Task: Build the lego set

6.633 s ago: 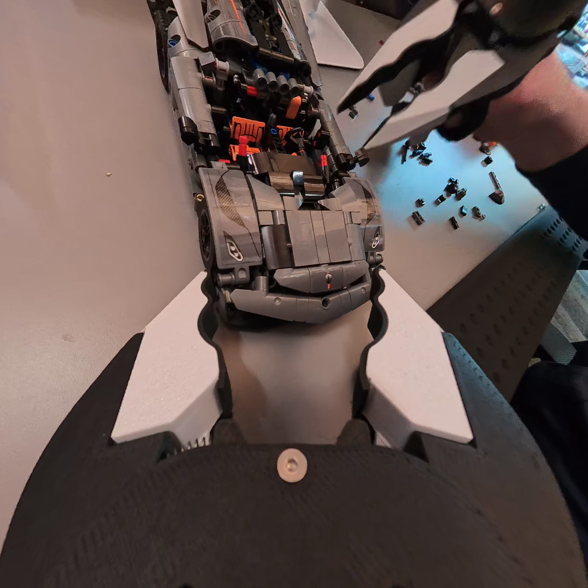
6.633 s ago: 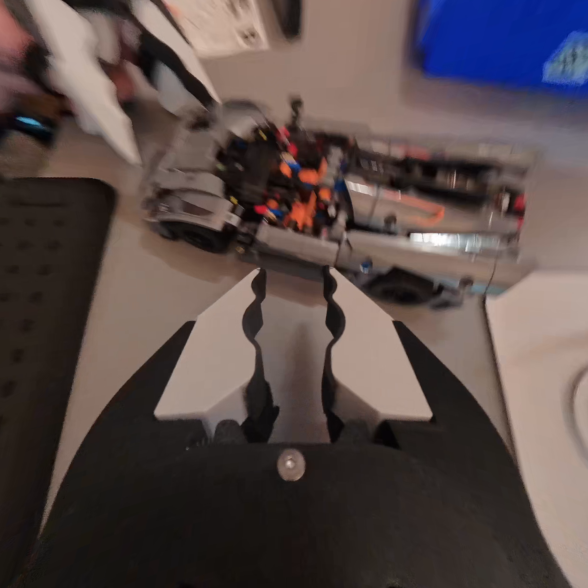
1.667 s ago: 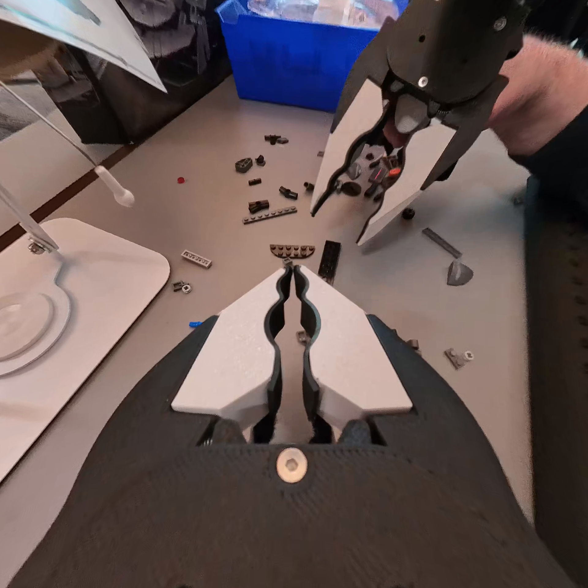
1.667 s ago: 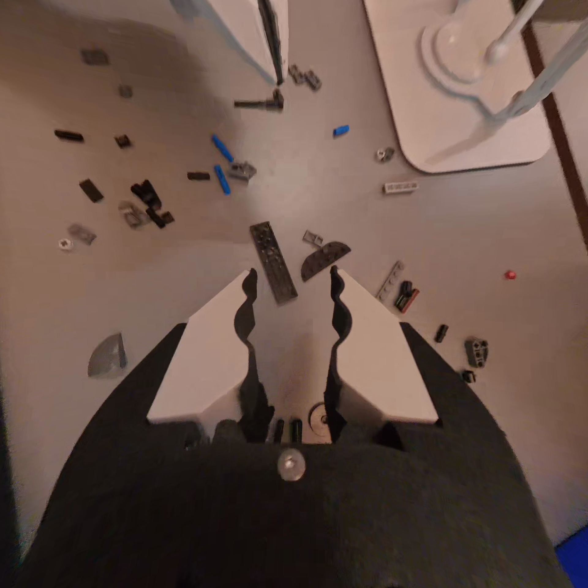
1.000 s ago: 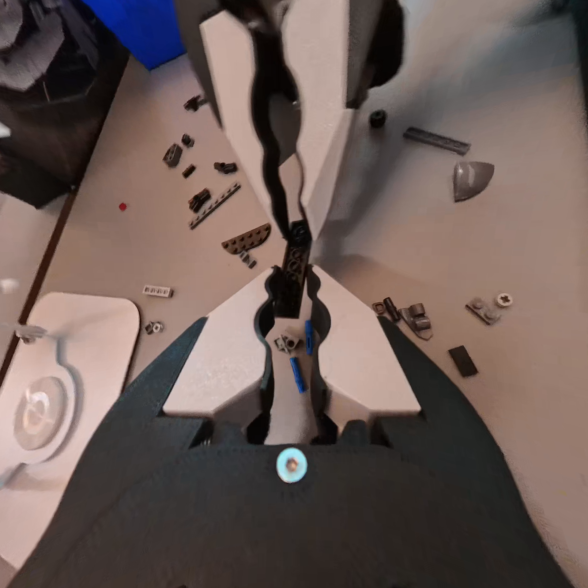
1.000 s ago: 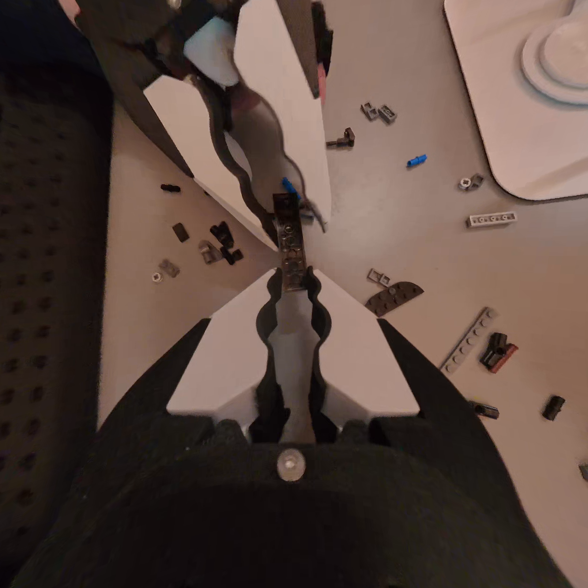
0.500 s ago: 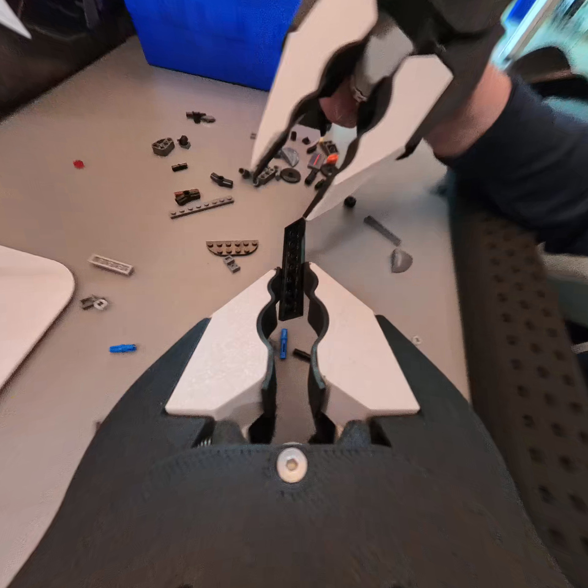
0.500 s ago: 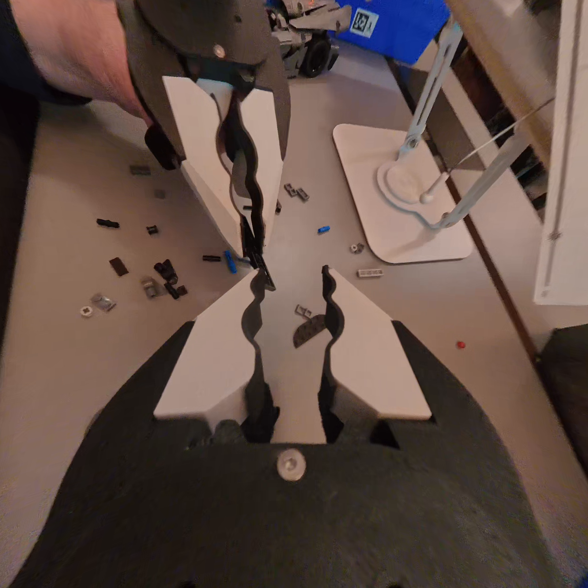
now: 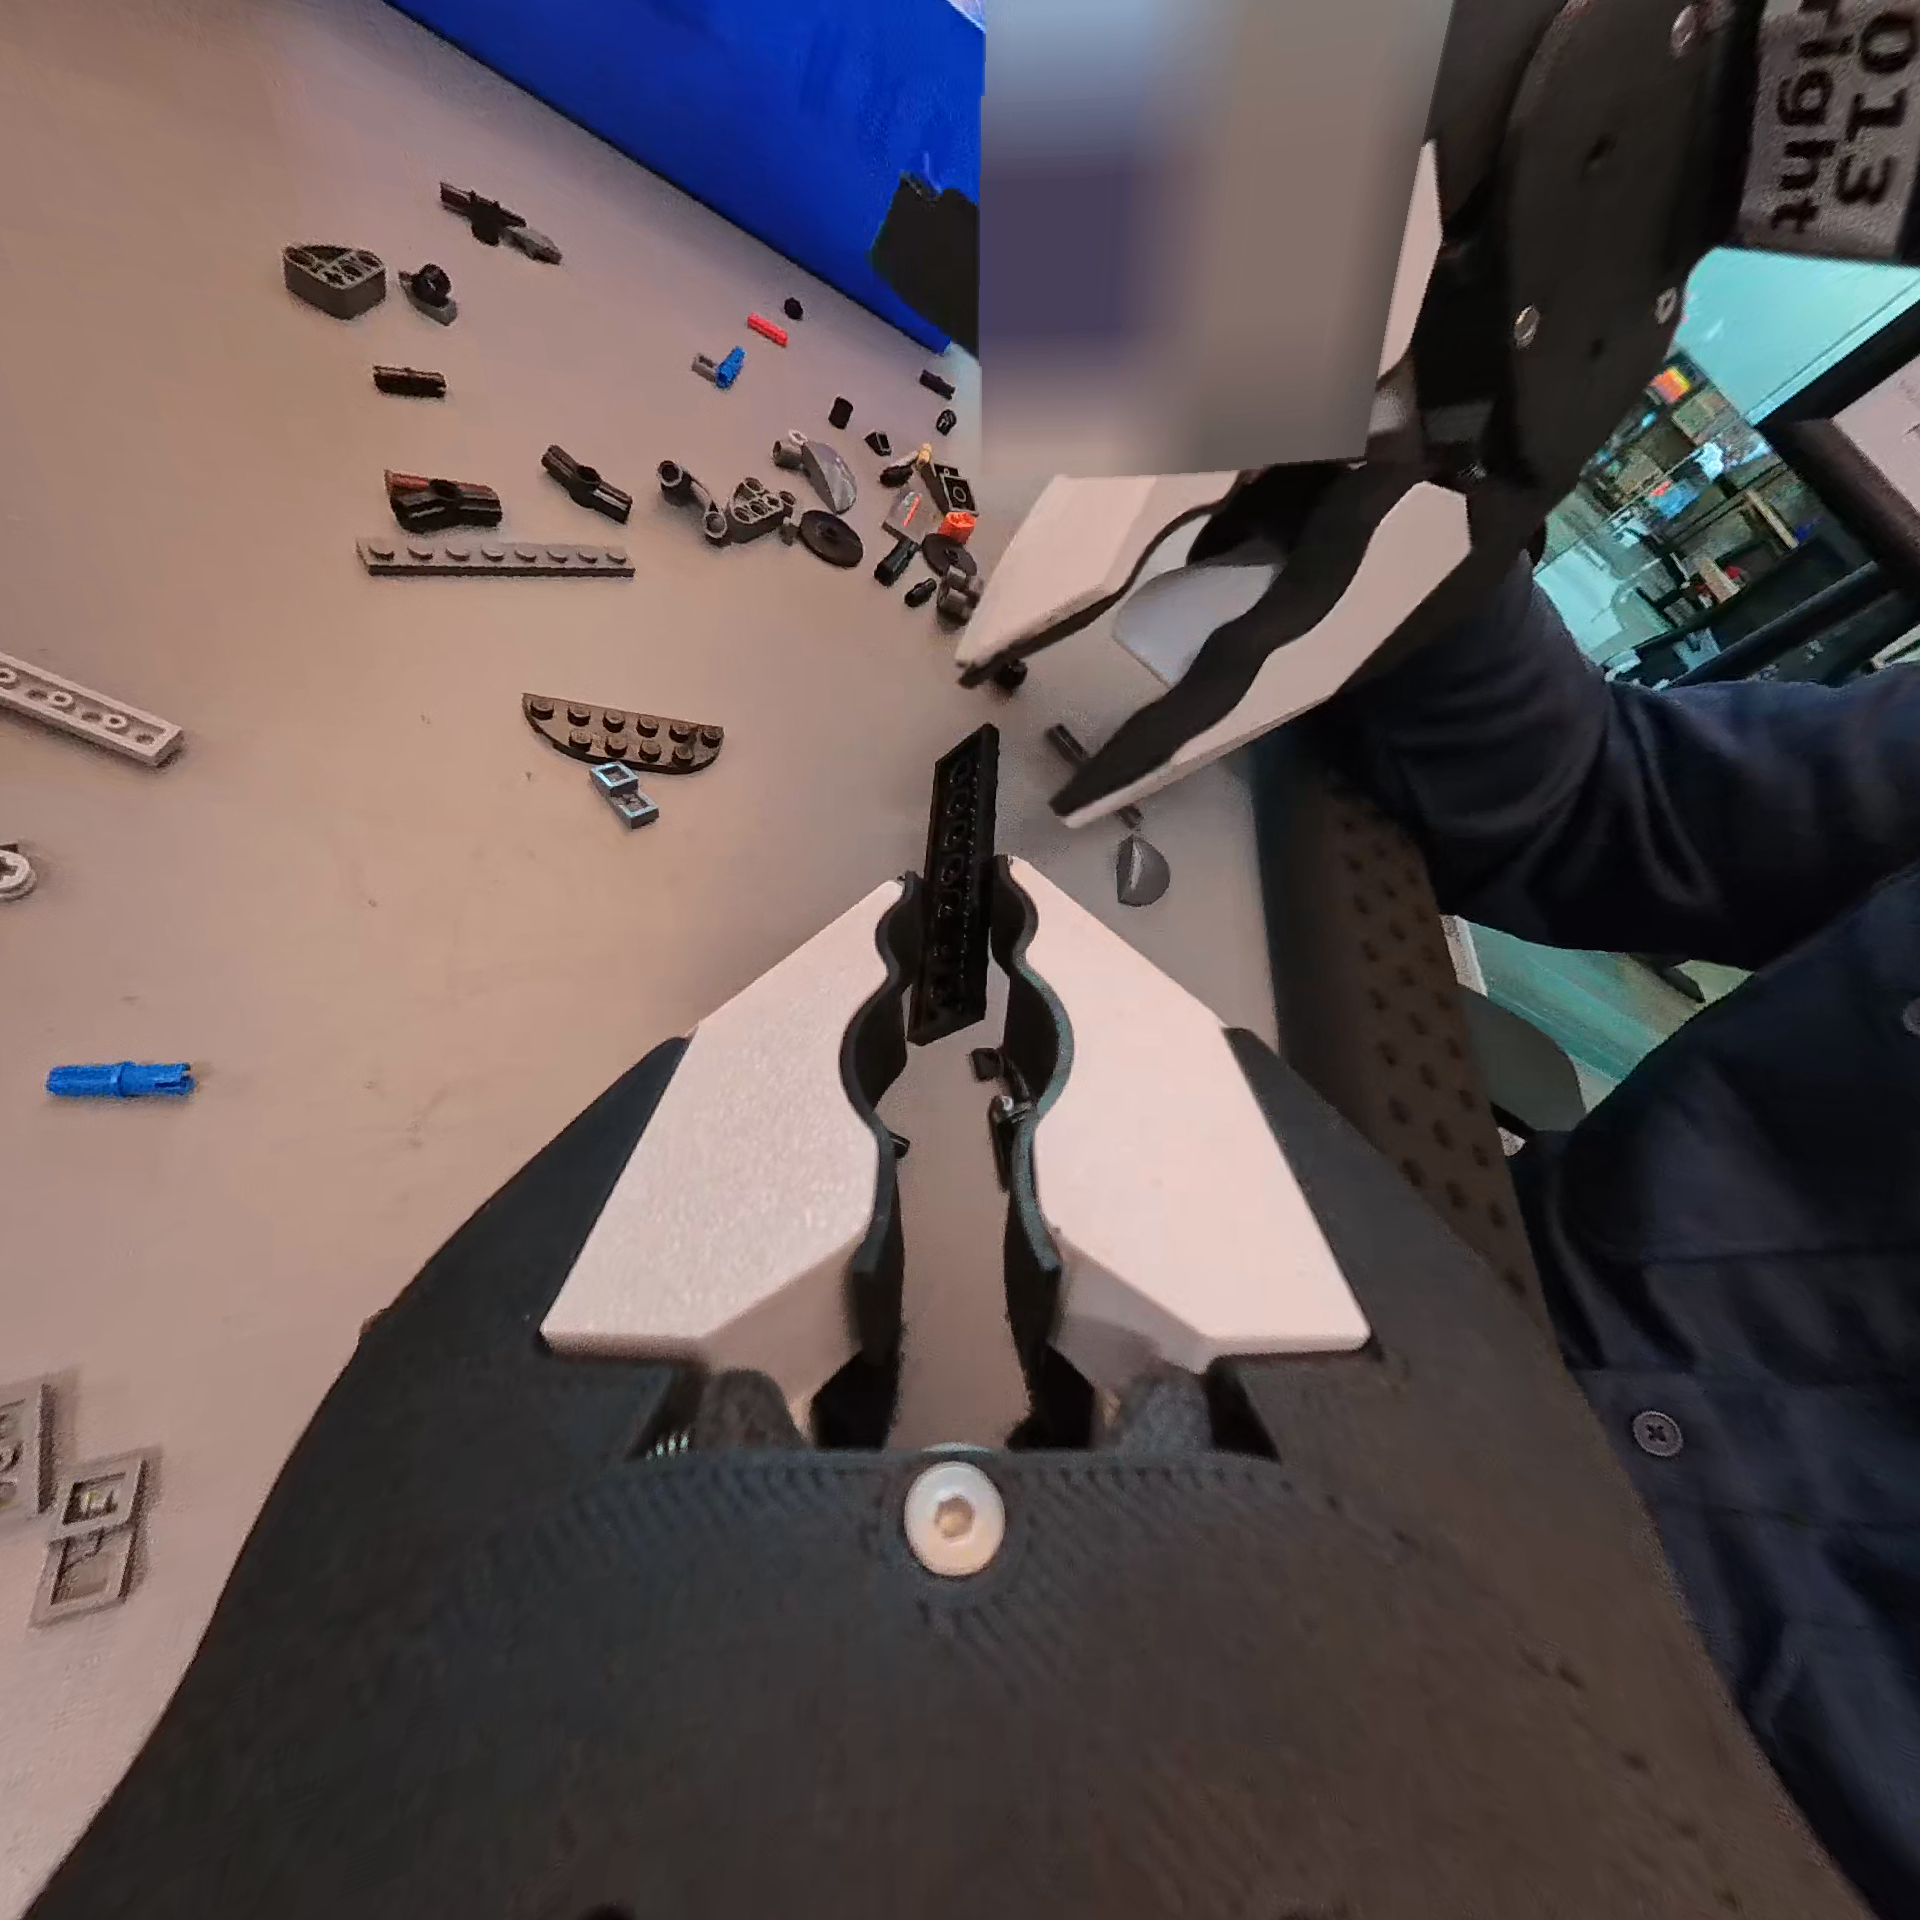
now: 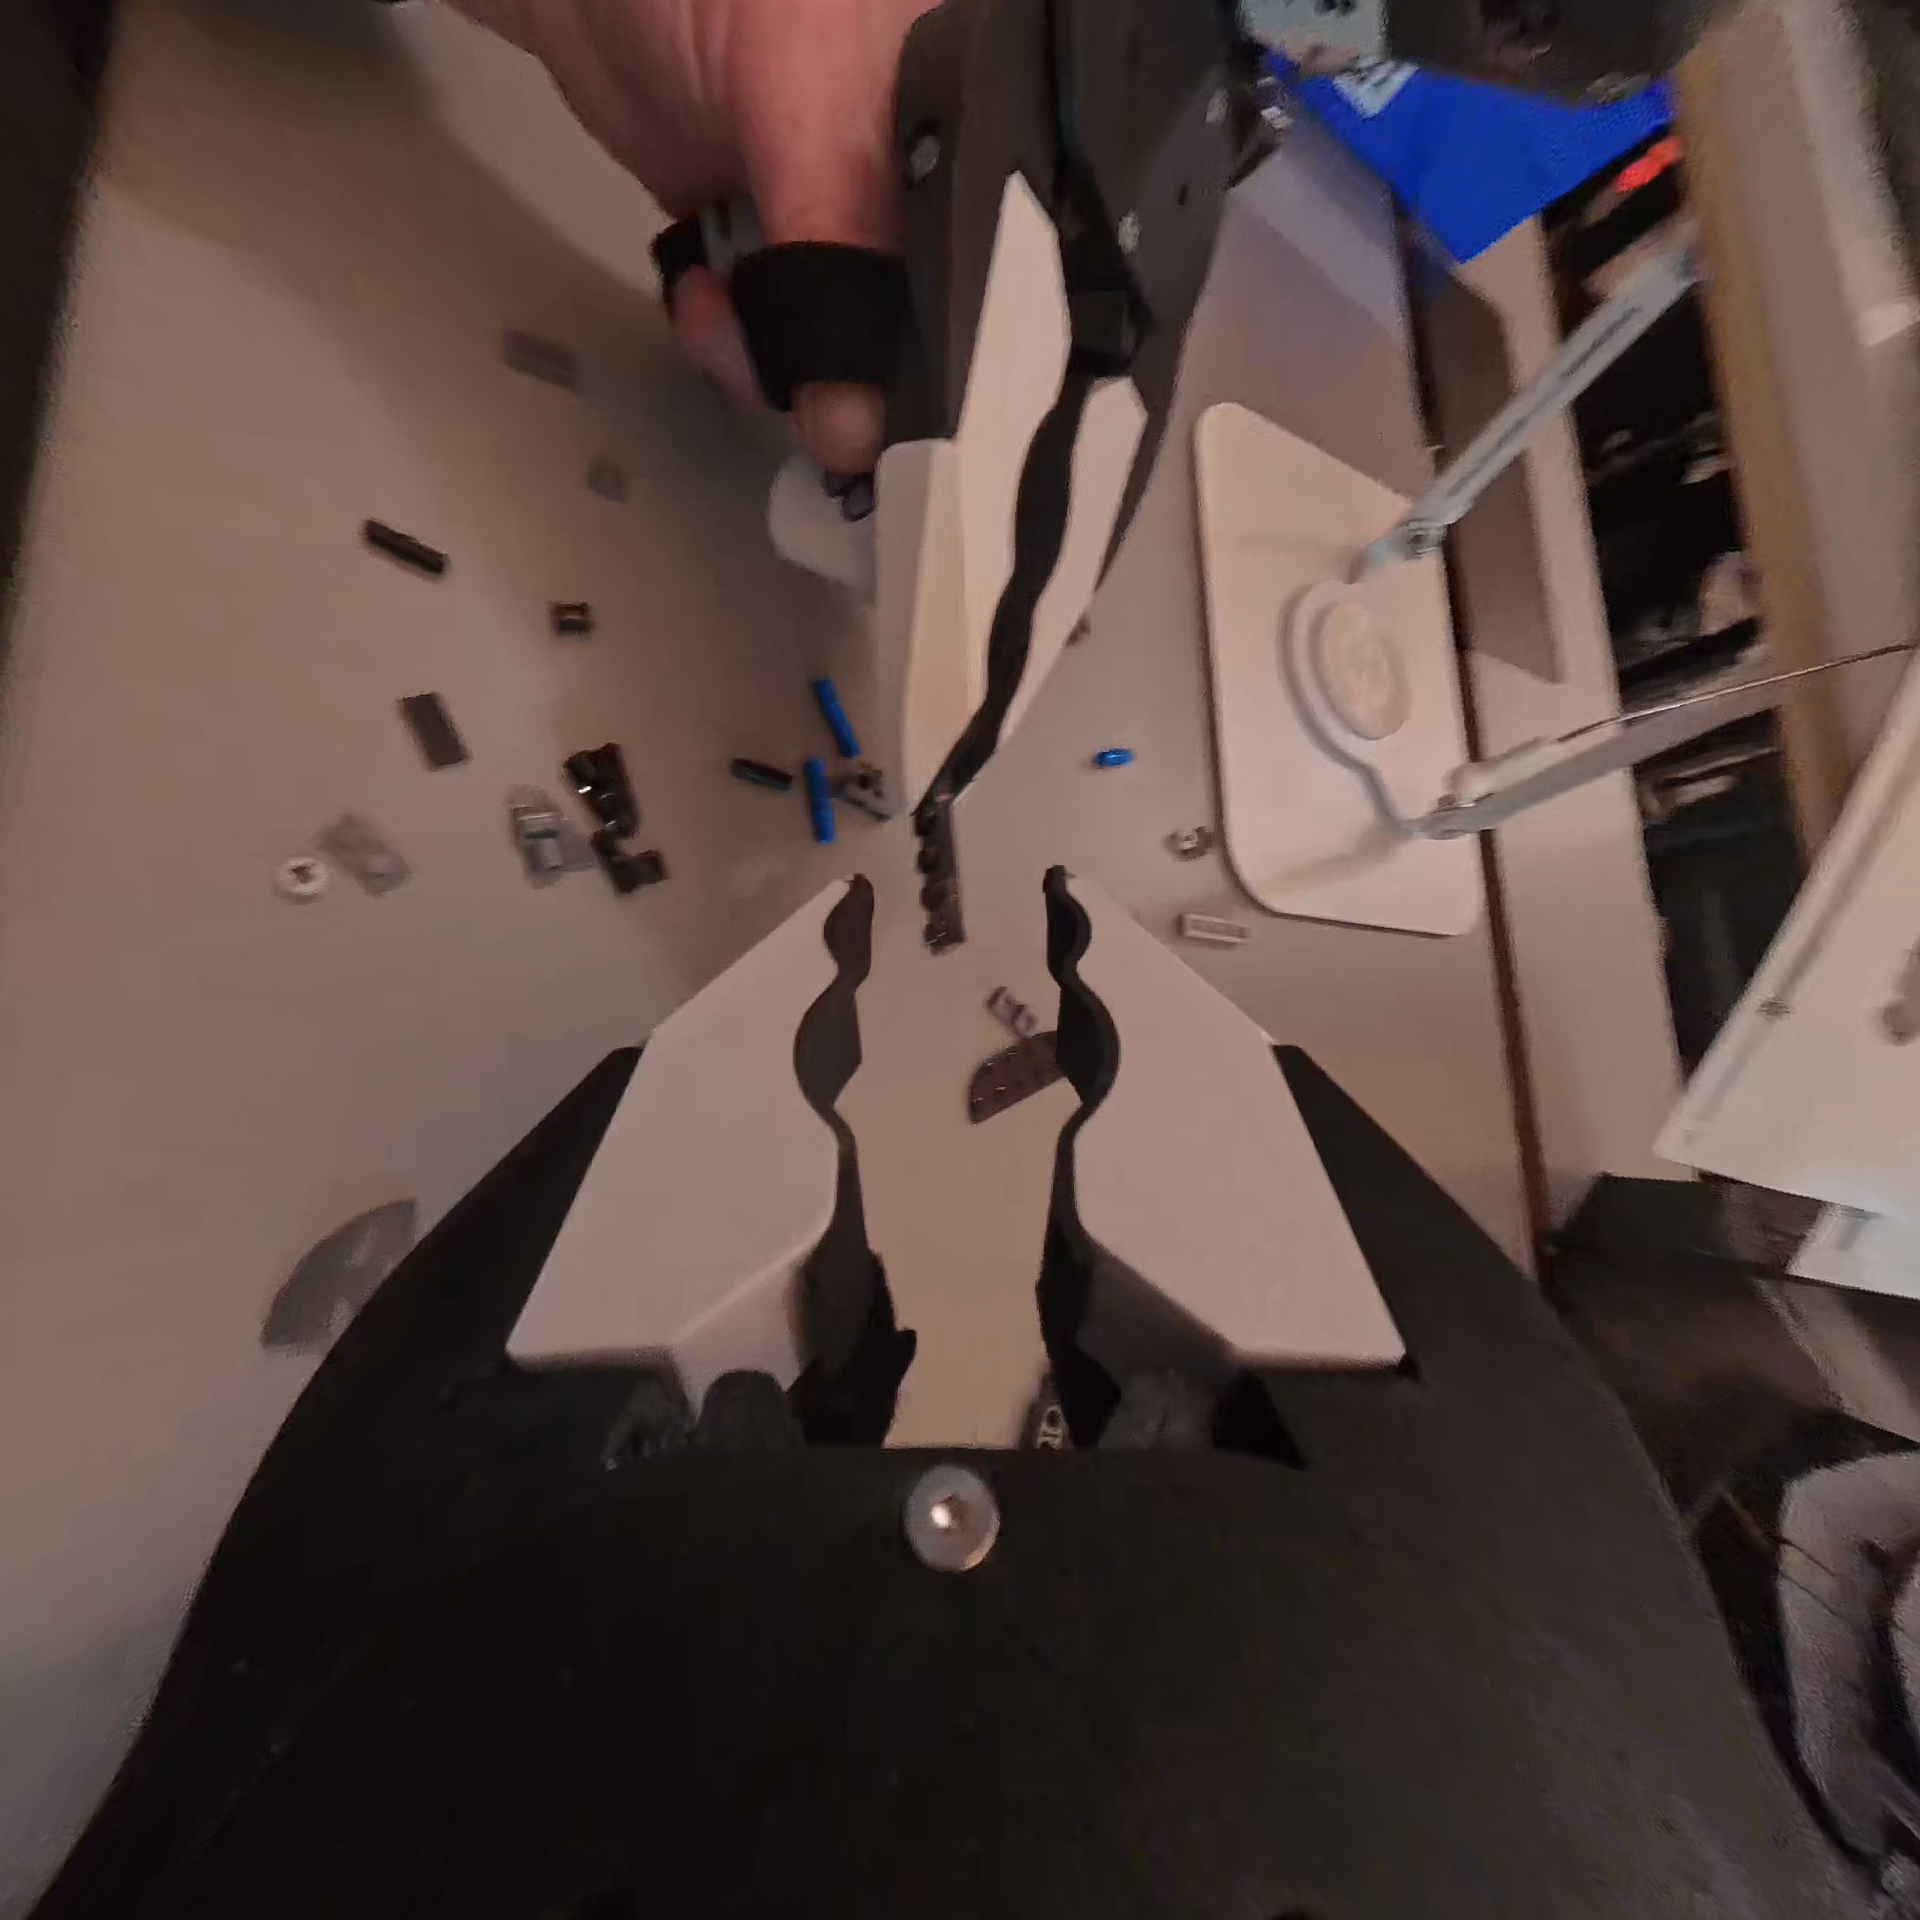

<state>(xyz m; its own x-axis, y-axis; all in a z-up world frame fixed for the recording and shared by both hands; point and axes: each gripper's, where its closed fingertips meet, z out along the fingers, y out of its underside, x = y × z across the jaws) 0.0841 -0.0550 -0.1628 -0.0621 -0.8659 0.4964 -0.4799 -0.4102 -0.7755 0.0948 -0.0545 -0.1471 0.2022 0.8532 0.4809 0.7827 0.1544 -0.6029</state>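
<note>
My left gripper (image 9: pixel 954 878) is shut on a long black studded plate (image 9: pixel 961 831), gripping its lower half so the rest sticks out past the fingertips, above the table. My right gripper (image 9: pixel 1013 743) is open and empty just beyond the plate's far end. In the right wrist view, my right gripper (image 10: pixel 956 878) is open. The black plate (image 10: pixel 940 894) hangs between its fingertips without touching them, held from above by the left gripper (image 10: pixel 935 805). A dark half-round plate (image 9: pixel 623 732) lies on the table; it also shows in the right wrist view (image 10: pixel 1013 1081).
Loose small parts are scattered on the grey table: a long grey plate (image 9: pixel 494 556), a blue pin (image 9: pixel 120 1081), a grey wedge (image 9: pixel 1141 871). A blue bin (image 9: pixel 727 135) stands behind. A white stand base (image 10: pixel 1340 675) is at the right. A person's dark sleeve (image 9: pixel 1662 779) is near. My two grippers' fingertips are within a few centimetres of each other.
The right gripper picked the black plate off the table and the left gripper closed on it. The right gripper then opened and let go; it stays open around the plate's end.
</note>
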